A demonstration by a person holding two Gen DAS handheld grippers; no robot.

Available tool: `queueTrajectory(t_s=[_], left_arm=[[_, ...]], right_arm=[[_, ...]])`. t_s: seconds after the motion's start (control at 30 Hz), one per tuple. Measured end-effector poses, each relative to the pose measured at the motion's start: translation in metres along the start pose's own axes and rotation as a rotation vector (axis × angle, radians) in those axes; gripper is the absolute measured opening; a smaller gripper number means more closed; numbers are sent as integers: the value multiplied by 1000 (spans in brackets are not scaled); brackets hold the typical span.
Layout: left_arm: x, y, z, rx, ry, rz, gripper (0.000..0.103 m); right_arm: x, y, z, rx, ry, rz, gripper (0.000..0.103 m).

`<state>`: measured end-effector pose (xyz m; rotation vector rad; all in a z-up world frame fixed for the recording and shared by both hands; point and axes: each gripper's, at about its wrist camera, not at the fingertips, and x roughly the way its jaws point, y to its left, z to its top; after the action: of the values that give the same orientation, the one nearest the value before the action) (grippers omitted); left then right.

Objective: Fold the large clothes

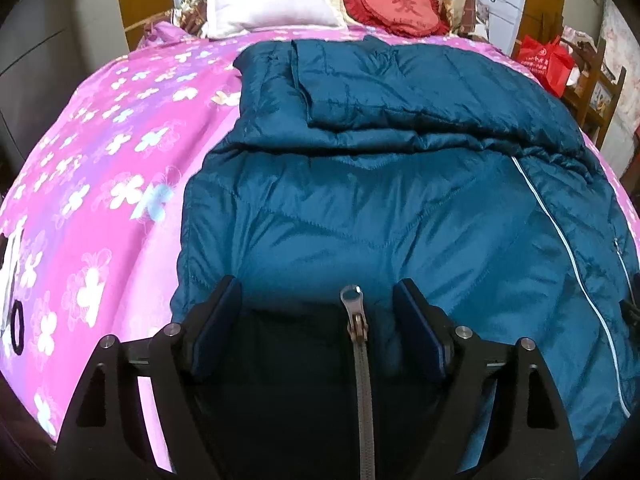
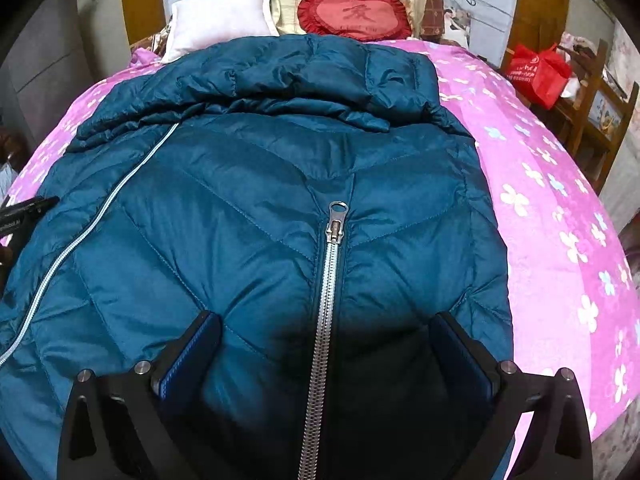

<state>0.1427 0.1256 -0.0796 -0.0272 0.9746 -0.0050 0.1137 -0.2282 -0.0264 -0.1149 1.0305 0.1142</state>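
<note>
A teal quilted puffer jacket (image 1: 360, 200) lies spread on the pink floral bedspread (image 1: 100, 180), with its hood end (image 2: 300, 72) toward the pillows. My left gripper (image 1: 318, 300) hovers open over the jacket's near edge. A grey zipper pull (image 1: 352, 296) shows between its fingers, and the pads stand clear of it. My right gripper (image 2: 328, 332) is also open, wide, above the jacket (image 2: 240, 200). The silver front zipper (image 2: 334, 240) runs up between its fingers. A thin pale-blue zipper line (image 2: 100, 208) crosses the jacket diagonally.
At the head of the bed lie a white pillow (image 1: 264, 0) and a red heart cushion (image 1: 396, 8). A red bag (image 1: 546, 60) sits on wooden furniture to the right. Grey cabinets (image 1: 32, 40) stand to the left. Bedspread (image 2: 560, 220) shows on both sides of the jacket.
</note>
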Motion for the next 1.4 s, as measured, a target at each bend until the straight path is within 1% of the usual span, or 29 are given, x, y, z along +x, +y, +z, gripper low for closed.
queueTrajectory(t_s=[0.07, 0.13, 0.17, 0.23, 0.3, 0.33, 0.4, 0.47, 0.5, 0.57, 0.63, 0.73, 0.83, 0.9, 1.0, 1.1, 1.2, 1.27, 1.3, 1.33, 1.4], left_arm=[[-11, 7, -4, -4, 31, -45, 80], [-30, 22, -11, -34, 19, -95, 80], [-42, 34, -17, -50, 1, -100, 80], [-60, 55, -29, -59, -20, -61, 80], [-73, 75, -45, -52, -23, -14, 80], [-81, 87, -57, -52, -23, 9, 80], [-92, 100, -76, -63, -30, 4, 80], [-100, 108, -98, -91, -16, -34, 80], [-102, 108, -108, -101, -4, -58, 80], [-104, 105, -126, -114, 17, -112, 80], [-104, 100, -142, -125, 44, -170, 80], [-98, 87, -155, -125, 86, -292, 80], [-93, 79, -159, -133, 107, -381, 80], [-89, 74, -157, -148, 104, -400, 80], [-78, 73, -153, -181, 121, -439, 80], [-72, 69, -153, -196, 129, -481, 80], [-67, 65, -152, -196, 139, -492, 80], [-69, 64, -151, -185, 132, -495, 64], [-72, 62, -150, -171, 131, -499, 53], [-76, 60, -151, -152, 125, -489, 45], [-84, 52, -148, -79, 97, -446, 37]], right_arm=[[-2, -1, -1, -5, 11, 1, 103], [-9, -4, -1, 5, 8, 1, 103], [-15, -7, -3, 13, -11, -15, 103], [-35, -20, -7, 56, -76, -41, 103], [-55, -37, -18, 119, -133, -29, 103], [-61, -45, -24, 144, -143, -21, 103], [-68, -52, -37, 167, -142, -1, 103], [-70, -51, -45, 144, -133, -1, 103], [-69, -47, -47, 119, -121, -19, 103], [-63, -45, -50, 93, -87, -47, 103], [-60, -47, -56, 90, -64, -48, 103], [-58, -50, -62, 93, -59, -35, 103], [-60, -51, -69, 103, -52, -20, 103], [-59, -52, -78, 115, -35, 8, 103], [-62, -54, -91, 141, -30, 55, 103], [-66, -64, -108, 203, -31, 105, 103], [-64, -70, -121, 243, -13, 133, 103], [-61, -69, -127, 243, 10, 154, 103], [-60, -68, -129, 235, 17, 158, 103], [-59, -67, -130, 230, 20, 160, 103], [-55, -68, -131, 238, 32, 181, 103]])
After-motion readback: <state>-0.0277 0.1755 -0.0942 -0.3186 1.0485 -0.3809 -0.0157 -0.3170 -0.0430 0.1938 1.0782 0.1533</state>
